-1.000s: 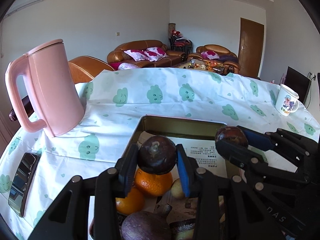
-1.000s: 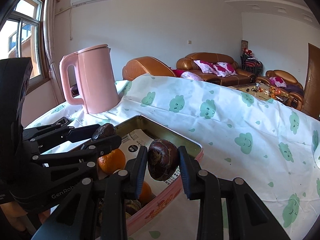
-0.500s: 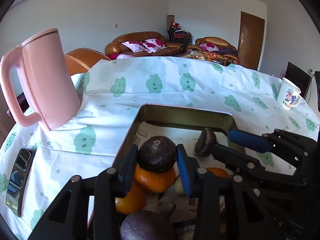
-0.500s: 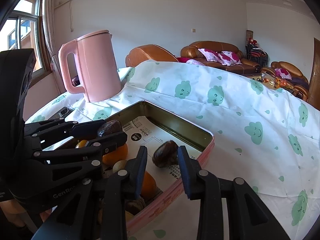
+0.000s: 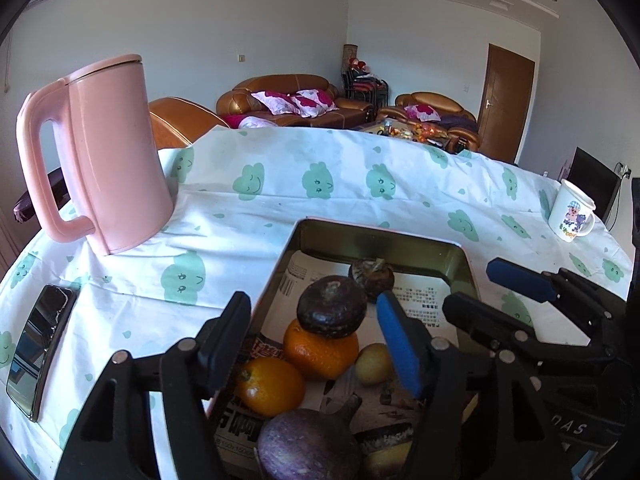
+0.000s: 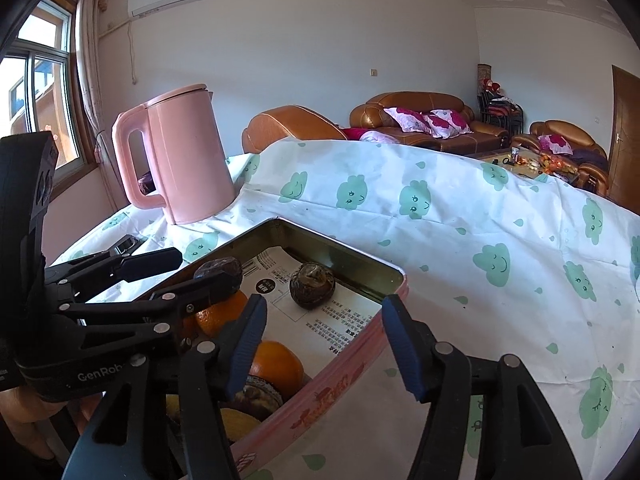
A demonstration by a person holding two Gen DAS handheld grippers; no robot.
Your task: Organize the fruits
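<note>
Left fingers [image 5: 232, 320] opening, dark fruit [image 5: 331, 306] loose between, atop orange [image 5: 320, 350].

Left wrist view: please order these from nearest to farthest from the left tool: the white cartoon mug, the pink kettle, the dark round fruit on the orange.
1. Dark round fruit, between the opening jaws of the left tool, untouched.
2. Pink kettle, far left on the tablecloth.
3. White cartoon mug, far right edge.
</note>
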